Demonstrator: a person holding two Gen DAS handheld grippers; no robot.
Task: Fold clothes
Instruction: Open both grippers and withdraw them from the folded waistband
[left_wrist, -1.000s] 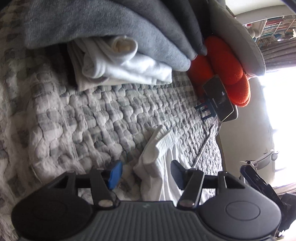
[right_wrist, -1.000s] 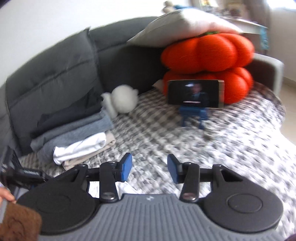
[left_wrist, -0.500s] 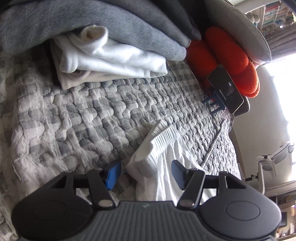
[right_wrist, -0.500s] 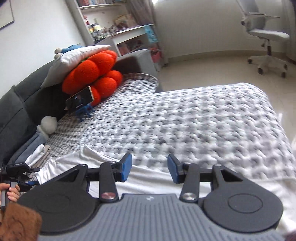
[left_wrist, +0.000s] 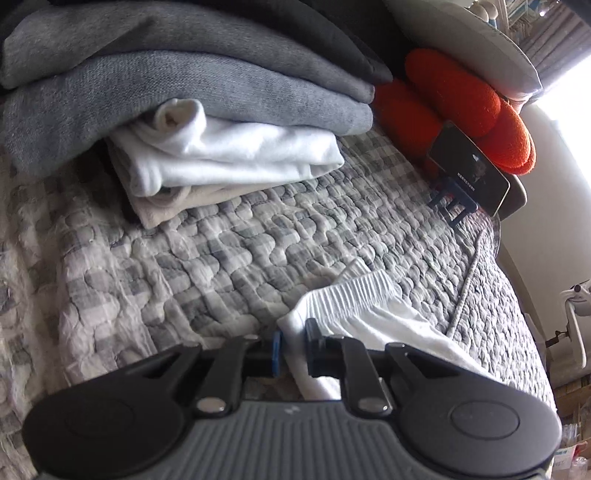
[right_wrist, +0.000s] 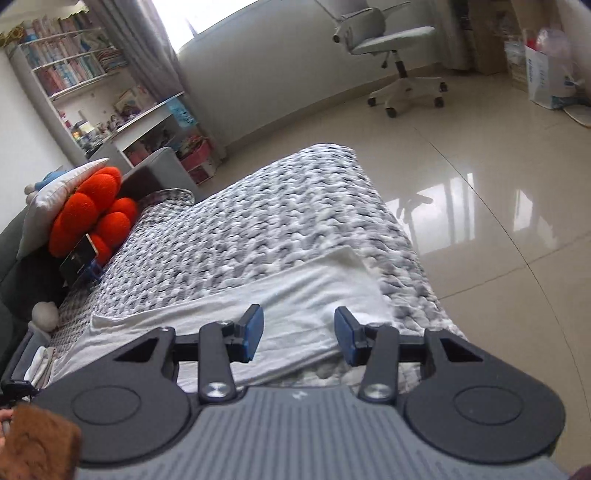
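Note:
A white garment (left_wrist: 369, 295) with a ribbed waistband lies stretched along the grey checked blanket (left_wrist: 221, 251). My left gripper (left_wrist: 293, 343) has its jaws closing, and the waistband's corner is pinched between the blue pads. In the right wrist view the same garment (right_wrist: 295, 288) runs across the blanket toward the bed's edge. My right gripper (right_wrist: 299, 334) hovers open just above its far end, with nothing between its fingers.
A stack of folded grey, white and beige clothes (left_wrist: 221, 147) sits by the dark sofa back. A phone on a blue stand (left_wrist: 469, 173) leans against orange cushions (left_wrist: 454, 88). Beyond the bed edge are a glossy tiled floor (right_wrist: 480, 184) and an office chair (right_wrist: 391, 48).
The left jaws have narrowed onto the waistband corner. The right gripper has swung away from the sofa and cushions to the garment's other end near the bed edge.

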